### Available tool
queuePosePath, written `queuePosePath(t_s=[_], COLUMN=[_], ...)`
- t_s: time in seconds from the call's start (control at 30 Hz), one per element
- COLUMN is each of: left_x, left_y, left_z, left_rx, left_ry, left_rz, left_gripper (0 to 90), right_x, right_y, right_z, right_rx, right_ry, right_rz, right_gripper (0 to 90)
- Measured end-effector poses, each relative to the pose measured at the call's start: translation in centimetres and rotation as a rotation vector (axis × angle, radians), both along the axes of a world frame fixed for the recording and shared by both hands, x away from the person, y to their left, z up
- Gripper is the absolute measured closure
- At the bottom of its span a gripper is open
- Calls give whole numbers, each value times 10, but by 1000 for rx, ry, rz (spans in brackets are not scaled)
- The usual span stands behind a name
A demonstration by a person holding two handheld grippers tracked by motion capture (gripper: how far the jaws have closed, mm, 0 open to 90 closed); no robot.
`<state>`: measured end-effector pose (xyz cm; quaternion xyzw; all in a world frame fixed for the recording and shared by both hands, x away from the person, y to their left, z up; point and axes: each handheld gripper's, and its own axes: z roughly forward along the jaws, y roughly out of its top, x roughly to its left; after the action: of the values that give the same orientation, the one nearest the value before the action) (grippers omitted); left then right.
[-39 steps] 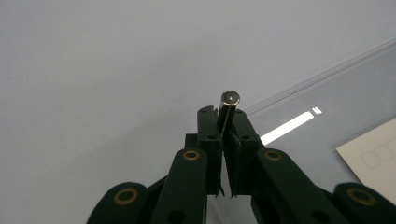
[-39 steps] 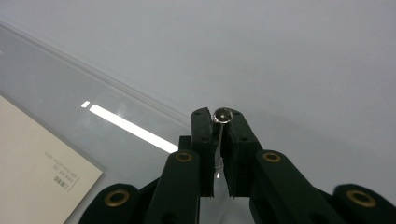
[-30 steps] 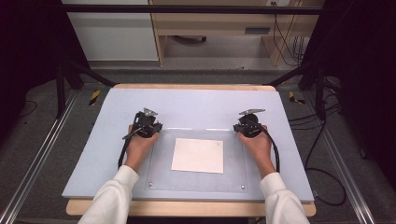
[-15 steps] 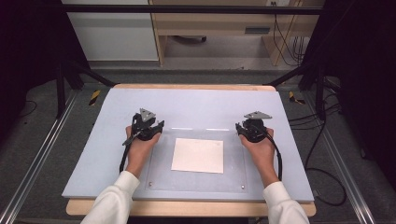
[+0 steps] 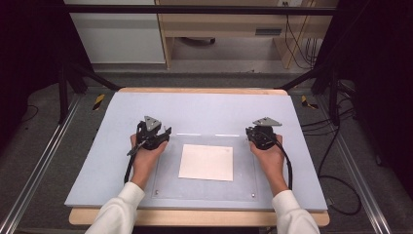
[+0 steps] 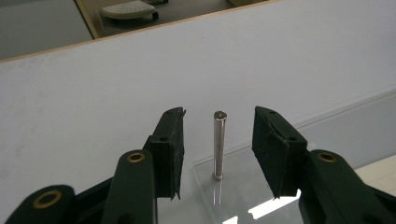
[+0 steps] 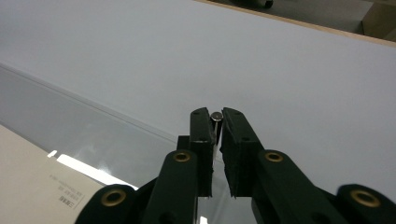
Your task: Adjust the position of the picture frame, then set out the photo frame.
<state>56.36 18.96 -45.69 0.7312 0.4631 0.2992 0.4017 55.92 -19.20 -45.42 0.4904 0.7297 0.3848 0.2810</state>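
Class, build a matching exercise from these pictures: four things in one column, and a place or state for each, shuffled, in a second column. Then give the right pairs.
1. left tongs
2. right tongs
3. white sheet
4. clear plate

A. lies under the clear plate
B. jaws apart, either side of a metal pin
C. lies flat on the pale blue mat
D. closed on a metal pin

Pairs: 1-B, 2-D, 3-A, 4-C

Wooden desk (image 5: 219, 24) beyond grey floor (image 5: 44, 161)
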Motion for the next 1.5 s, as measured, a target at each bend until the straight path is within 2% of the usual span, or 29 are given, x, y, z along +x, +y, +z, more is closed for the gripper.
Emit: queuePosePath(t_s=[0.13,0.33,0.5,0.6,0.67,0.8,1.17,1.5], left_x=[1,1,2,2,3,4,11,27], left_y=[0,-3,-2,-2,-1,-2,1,2], left_z=[-2,-2,-2,-2,-1,0,8,20], left_rx=[-12,-11,-21,-8,-23,-19,-9,42], left_ry=[14,0,0,-2,9,15,93,203], left_rz=[4,0,17,9,10,12,-21,-59], left_gripper=[587,747,837,841,845,846,850,851], right_x=[1,1,2,2,3,3,8,23], right_y=[1,2,2,2,2,2,4,4], right_z=[0,0,1,1,2,3,8,21], right_rx=[-3,2,-7,-6,-6,-10,-28,-62], right_ry=[2,7,8,11,17,22,68,206], right_rz=[0,-4,-1,-3,-3,-3,4,28], right_gripper=[853,855,855,856,856,856,859,860])
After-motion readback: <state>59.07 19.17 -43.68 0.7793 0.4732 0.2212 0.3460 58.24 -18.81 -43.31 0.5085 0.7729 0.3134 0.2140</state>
